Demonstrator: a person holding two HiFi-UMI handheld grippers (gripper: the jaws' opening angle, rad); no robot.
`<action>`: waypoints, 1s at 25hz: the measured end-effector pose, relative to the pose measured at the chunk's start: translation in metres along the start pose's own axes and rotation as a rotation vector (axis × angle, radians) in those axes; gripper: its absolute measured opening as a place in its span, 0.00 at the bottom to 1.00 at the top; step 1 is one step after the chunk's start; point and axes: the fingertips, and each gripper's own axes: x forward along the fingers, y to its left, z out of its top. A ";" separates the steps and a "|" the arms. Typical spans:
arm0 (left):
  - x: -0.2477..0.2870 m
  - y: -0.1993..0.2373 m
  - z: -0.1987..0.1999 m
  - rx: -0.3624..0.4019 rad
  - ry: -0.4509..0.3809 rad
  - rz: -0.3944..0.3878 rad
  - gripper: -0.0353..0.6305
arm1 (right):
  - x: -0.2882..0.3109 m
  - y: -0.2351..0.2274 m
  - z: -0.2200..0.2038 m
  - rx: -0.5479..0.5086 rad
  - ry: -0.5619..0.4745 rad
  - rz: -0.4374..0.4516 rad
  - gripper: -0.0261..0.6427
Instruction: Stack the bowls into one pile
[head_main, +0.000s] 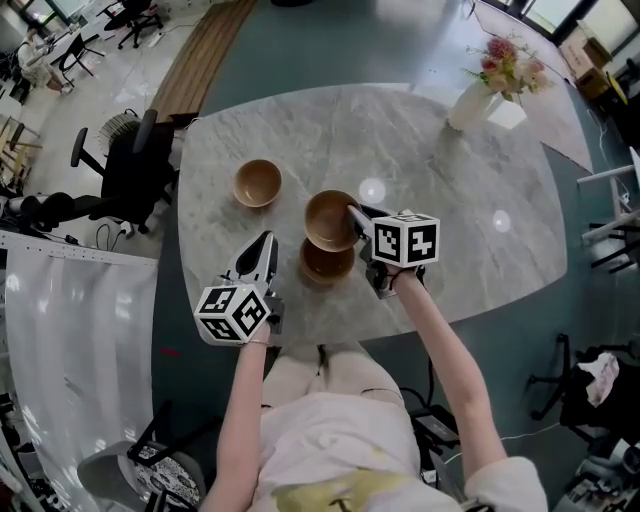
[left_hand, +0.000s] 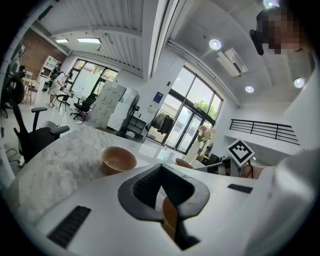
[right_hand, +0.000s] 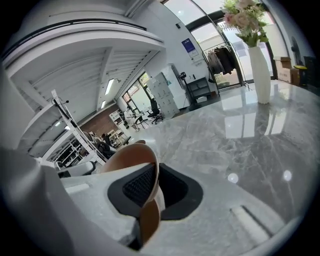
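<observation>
Right tongs clenched on rim of bowl, mouth up, slightly tilted, partly over second bowl; left tongs closed, empty

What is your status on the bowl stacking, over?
Right gripper shut on held bowl, tilted, partly over second bowl. Left gripper shut, empty, beside them. Third bowl apart, further left. Nothing in the way.

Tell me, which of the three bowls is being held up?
The middle bowl: the right gripper pinches its rim between its fingers, tilted partly over the darker bowl. The lighter bowl stands alone to their left.
</observation>
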 end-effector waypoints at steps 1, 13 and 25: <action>-0.002 0.001 -0.001 -0.004 0.001 0.003 0.05 | 0.000 0.003 -0.004 -0.019 0.013 0.002 0.08; -0.015 0.007 -0.022 -0.043 0.031 0.018 0.05 | 0.000 0.023 -0.041 -0.148 0.109 0.012 0.08; -0.018 0.013 -0.037 -0.076 0.060 0.024 0.05 | 0.003 0.021 -0.068 -0.304 0.184 -0.056 0.08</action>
